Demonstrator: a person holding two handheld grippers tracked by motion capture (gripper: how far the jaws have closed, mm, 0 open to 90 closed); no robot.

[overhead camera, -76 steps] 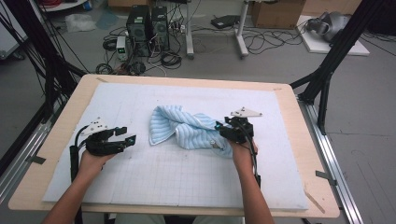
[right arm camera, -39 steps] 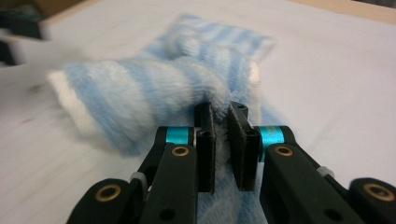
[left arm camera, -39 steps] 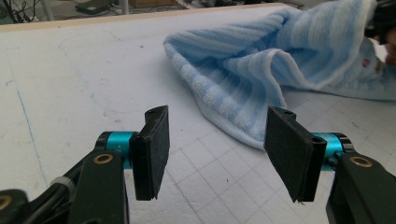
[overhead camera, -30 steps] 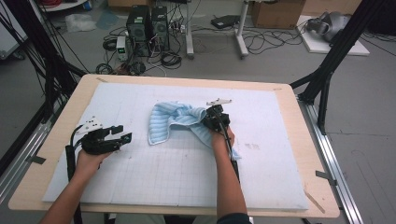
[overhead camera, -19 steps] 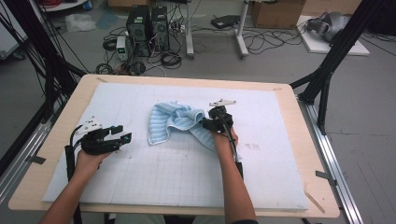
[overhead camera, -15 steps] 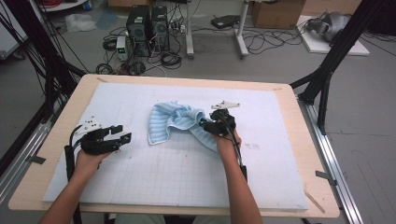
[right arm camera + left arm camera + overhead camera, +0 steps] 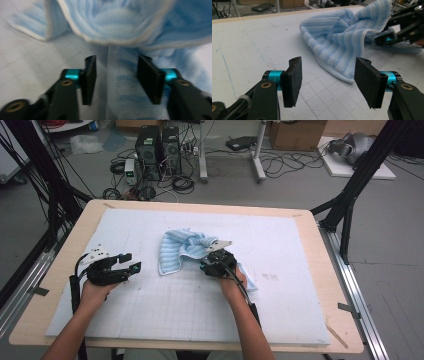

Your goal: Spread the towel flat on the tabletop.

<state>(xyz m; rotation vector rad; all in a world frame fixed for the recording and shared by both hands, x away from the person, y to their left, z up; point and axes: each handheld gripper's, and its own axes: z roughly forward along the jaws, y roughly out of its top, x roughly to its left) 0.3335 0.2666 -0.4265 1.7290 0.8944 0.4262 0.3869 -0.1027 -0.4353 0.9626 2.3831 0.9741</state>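
A light blue striped towel (image 7: 182, 250) lies crumpled and partly folded over itself in the middle of the mat. My right gripper (image 7: 206, 266) sits low at its near right side. In the right gripper view its jaws (image 7: 116, 72) stand apart over a flat strip of the towel (image 7: 120, 20), and the pads do not press on it. They have just been closing a little. My left gripper (image 7: 131, 262) rests on the mat to the left of the towel, open and empty. In the left gripper view it (image 7: 328, 72) faces the towel (image 7: 342, 42) and the right gripper (image 7: 387, 38).
A pale gridded mat (image 7: 300, 245) covers most of the wooden table (image 7: 340, 270). Black frame posts (image 7: 350, 195) rise at the table's far corners. Computer boxes and cables (image 7: 160, 150) sit on the floor behind it.
My right gripper has let go of the towel fold it held shut and drawn back toward the near edge, its jaws now apart. The left gripper has not moved.
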